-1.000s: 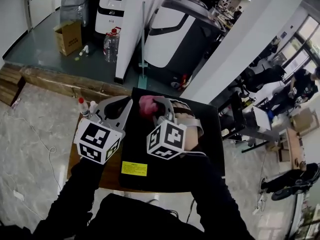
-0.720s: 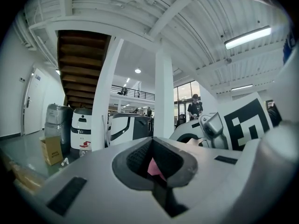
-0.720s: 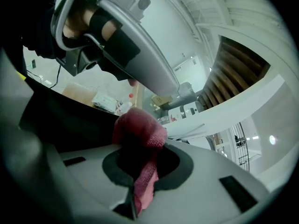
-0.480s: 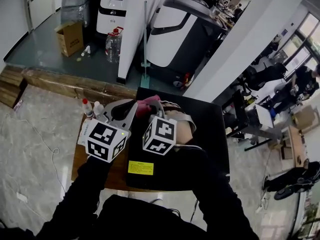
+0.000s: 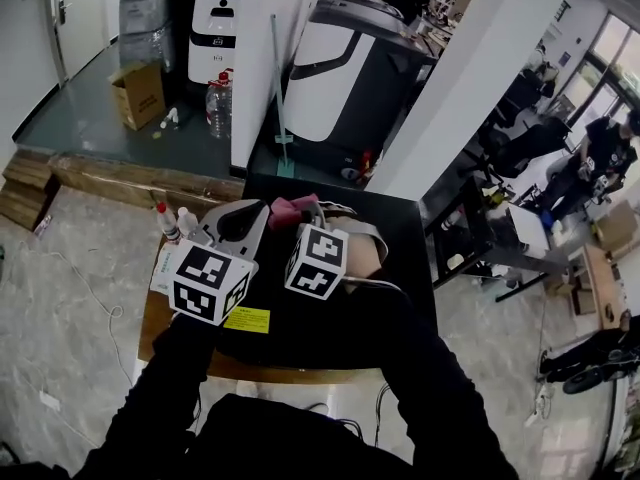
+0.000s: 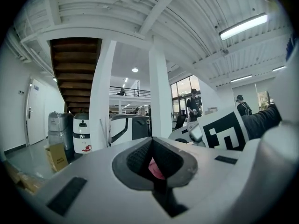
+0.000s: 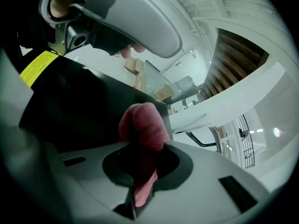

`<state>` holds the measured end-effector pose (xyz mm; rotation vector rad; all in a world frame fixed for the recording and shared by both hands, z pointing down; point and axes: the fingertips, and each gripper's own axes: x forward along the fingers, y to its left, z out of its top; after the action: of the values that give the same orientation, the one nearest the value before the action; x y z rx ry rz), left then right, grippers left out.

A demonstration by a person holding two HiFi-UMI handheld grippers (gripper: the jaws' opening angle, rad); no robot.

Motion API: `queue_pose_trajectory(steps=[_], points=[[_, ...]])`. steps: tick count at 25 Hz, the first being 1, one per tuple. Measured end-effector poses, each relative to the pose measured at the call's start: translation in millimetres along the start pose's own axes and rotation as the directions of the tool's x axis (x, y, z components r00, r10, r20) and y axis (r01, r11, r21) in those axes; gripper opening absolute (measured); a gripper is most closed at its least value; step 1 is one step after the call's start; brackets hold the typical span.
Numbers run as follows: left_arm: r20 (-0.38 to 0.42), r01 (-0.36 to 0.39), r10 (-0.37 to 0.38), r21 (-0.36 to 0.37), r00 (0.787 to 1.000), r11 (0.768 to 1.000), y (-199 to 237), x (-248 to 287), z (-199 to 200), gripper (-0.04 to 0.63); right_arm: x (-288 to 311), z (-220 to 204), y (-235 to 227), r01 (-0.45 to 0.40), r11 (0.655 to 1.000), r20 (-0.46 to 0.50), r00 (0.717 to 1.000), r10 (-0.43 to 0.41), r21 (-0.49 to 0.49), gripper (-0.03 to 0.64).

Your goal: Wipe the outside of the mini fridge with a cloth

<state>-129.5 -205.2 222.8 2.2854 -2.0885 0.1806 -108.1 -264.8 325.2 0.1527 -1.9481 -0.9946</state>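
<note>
From my seat, both grippers are over the back left part of the fridge [image 5: 405,258], a black box on a wooden table [image 5: 152,320]. Its top fills the middle of the head view, and a yellow sticker [image 5: 247,319] lies on the near left corner.

The right gripper [image 7: 140,160] has its jaws pinching the pink cloth [image 7: 142,122]. One fold is squeezed flat between the pads and a rounded wad bulges out past the tips. In the right gripper view that wad sits in front of the fridge's dark top. I cannot tell whether it touches the surface.

The left gripper [image 6: 152,146] sits just to the left of the right one, tips pointing toward the same cloth (the two nearly meet in the head view). Its jaws are pressed together, and a thin sliver of pink shows between the pads in the left gripper view. That makes it a small nip of the cloth, not a full hold.

Two small bottles [image 5: 170,222] stand on the table just left of the fridge, close beside the left gripper. My sleeves come up from the bottom of the head view, with a marker cube over each hand.
</note>
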Motion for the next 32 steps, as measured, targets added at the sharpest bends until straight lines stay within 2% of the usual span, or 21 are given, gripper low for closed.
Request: queue_pose_trajectory(steps=[6, 18, 32], points=[[-0.016, 0.015, -0.014, 0.021, 1.0, 1.0, -53.8, 11.5, 15.4, 0.006, -25.6, -60.3, -1.0, -0.007, 0.999, -0.031, 0.999, 0.008, 0.035, 0.041], [-0.025, 0.096, -0.095, 0.038, 0.995, 0.995, -171.6, 65.3, 25.5, 0.006, -70.4, -201.2, -7.9, 0.019, 0.988, -0.079, 0.997, -0.007, 0.155, 0.041], [-0.004, 0.156, -0.156, 0.05, 0.988, 0.986, -246.2, 97.9, 36.5, 0.006, -98.8, -309.1, -17.0, 0.078, 0.975, -0.191, 0.981, -0.038, 0.209, 0.041]])
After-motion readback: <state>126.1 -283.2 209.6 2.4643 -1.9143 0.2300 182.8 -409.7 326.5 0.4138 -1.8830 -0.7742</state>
